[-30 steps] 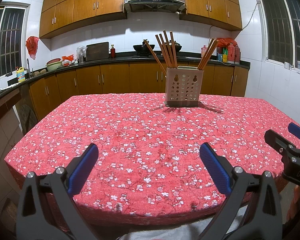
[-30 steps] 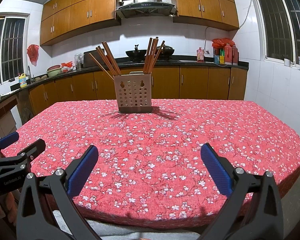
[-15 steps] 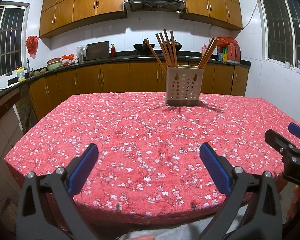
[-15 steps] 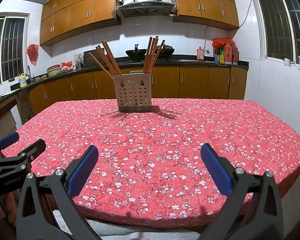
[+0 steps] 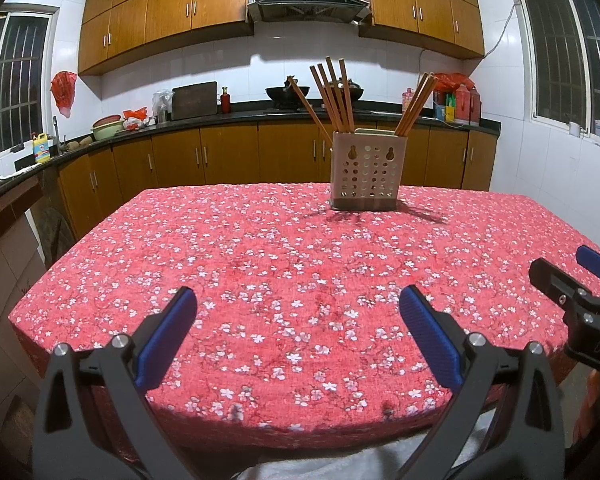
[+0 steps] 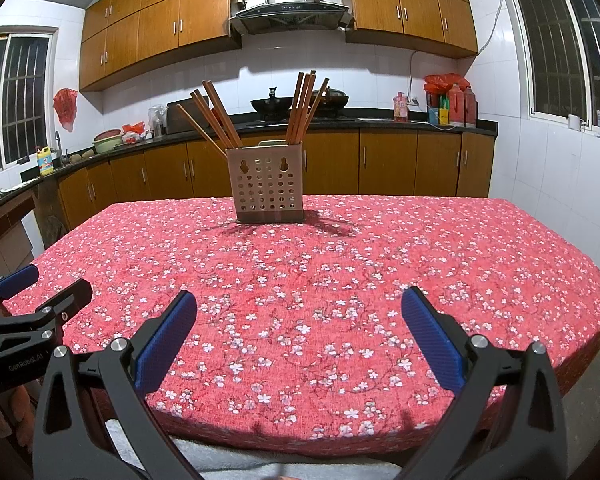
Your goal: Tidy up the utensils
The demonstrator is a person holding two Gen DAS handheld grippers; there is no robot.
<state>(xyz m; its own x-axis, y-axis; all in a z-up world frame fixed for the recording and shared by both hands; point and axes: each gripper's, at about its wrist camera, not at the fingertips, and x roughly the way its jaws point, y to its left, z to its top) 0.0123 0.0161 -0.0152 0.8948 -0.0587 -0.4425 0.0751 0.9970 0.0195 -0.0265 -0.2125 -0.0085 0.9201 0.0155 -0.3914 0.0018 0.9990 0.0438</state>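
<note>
A kitchen with wooden cabinets and white tiles lies behind a desk (image 5: 260,264) under a red flowered cloth. In the left wrist view, the holder (image 5: 367,172), a pale perforated box, stands upright toward the far edge of the desk with chopsticks (image 5: 334,98) fanned out of its left part and a smaller bunch leaning out at its right; no utensil shows loose on the cloth. The left hand-held gripper (image 5: 298,306) hangs over the near edge, jaws spread wide with nothing between them, well apart from the holder, and the other tool's tip shows at the right border. In the right wrist view, the same holder (image 6: 269,186) sits far ahead and a little left, its chopsticks (image 6: 216,118) again in two bunches, one splayed left, one nearly upright at the right. The right hand-held gripper (image 6: 300,308) is likewise gaping wide and empty above the near cloth. As I judge it, this fits either chopsticks already sorted into the holder with both tools drawn back, or a mixed lot waiting to be taken out and regrouped; the pictures do not settle which, so no particular move can be named.
</note>
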